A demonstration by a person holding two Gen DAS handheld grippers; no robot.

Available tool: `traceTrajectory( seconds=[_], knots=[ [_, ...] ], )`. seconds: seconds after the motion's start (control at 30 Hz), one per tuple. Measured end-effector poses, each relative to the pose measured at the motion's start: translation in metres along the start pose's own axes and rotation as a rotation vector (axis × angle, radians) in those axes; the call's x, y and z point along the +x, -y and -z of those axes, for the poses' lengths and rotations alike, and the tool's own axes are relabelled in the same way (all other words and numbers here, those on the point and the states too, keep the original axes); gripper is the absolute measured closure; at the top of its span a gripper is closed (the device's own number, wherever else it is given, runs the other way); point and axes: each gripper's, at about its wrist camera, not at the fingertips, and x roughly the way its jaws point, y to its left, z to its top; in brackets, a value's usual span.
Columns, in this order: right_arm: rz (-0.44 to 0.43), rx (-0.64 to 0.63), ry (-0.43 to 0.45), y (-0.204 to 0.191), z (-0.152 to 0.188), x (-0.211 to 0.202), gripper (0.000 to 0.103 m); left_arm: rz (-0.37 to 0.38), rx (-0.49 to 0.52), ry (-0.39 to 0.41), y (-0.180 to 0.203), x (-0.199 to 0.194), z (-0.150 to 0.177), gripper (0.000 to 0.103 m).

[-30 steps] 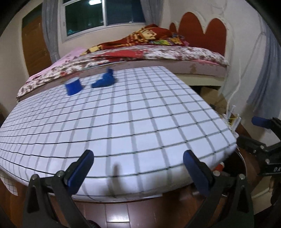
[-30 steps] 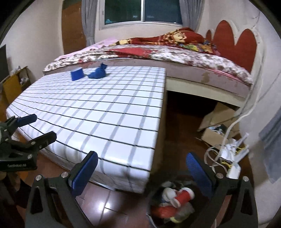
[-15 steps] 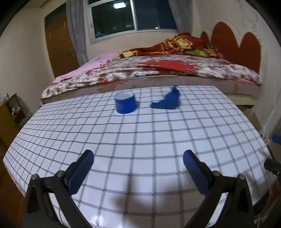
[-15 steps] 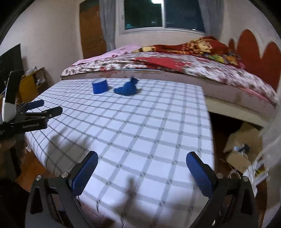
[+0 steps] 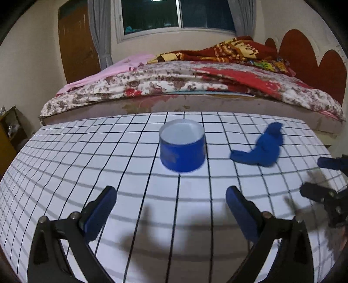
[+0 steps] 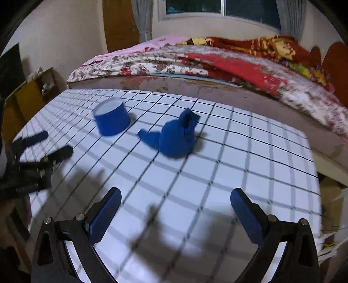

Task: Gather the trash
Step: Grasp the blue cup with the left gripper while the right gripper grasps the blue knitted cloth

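Left gripper (image 5: 171, 203): jaws spread wide, nothing between the blue pads, held above the near part of the checked tablecloth (image 5: 65, 165). Directly ahead of it, a blue paper cup (image 5: 182, 148) stands upright on the cloth, open end up, white inside.

Right gripper (image 6: 175, 205): jaws likewise spread wide and empty, above the same cloth. Ahead of it and slightly left lies a crumpled blue wad (image 6: 174, 137), possibly cloth or paper; the material cannot be told. The wad rests on the cloth to the right of the cup, near it but not touching.

Each gripper shows at the edge of the other's view, dark and blurred.

Beyond the cup, past the far edge of the cloth, is a bed (image 5: 195, 87) with floral and red covers. A window (image 5: 178, 15) is behind the bed.
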Motion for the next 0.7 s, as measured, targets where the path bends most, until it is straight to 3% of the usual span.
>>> traceTrajectory(
  seconds=[0.13, 0.37, 0.4, 0.43, 0.53, 0.6, 0.7],
  knots=[
    [-0.046, 0.053, -0.015, 0.013, -0.021, 0.037, 0.004, 0.011, -0.003, -0.008, 0.003, 0.028, -0.017, 0.003],
    [-0.108, 0.068, -0.029, 0.022, -0.047, 0.075, 0.033, 0.028, -0.035, -0.020, 0.009, 0.065, -0.043, 0.003],
    [-0.113, 0.057, -0.029, 0.022, -0.050, 0.077, 0.042, 0.027, -0.033, -0.027, 0.010, 0.069, -0.045, 0.004],
    [-0.112, 0.053, -0.028, 0.023, -0.050, 0.078, 0.044, 0.028, -0.032, -0.030, 0.010, 0.073, -0.047, 0.006],
    [-0.108, 0.051, -0.019, 0.025, -0.053, 0.081, 0.046, 0.022, -0.038, -0.035, 0.010, 0.083, -0.055, 0.011],
    [-0.104, 0.056, -0.016, 0.028, -0.053, 0.080, 0.051, 0.052, -0.036, -0.062, 0.009, 0.089, -0.056, 0.028],
    [-0.090, 0.061, 0.007, 0.031, -0.047, 0.070, 0.052, 0.092, -0.026, -0.058, 0.013, 0.079, -0.053, 0.028]
  ],
)
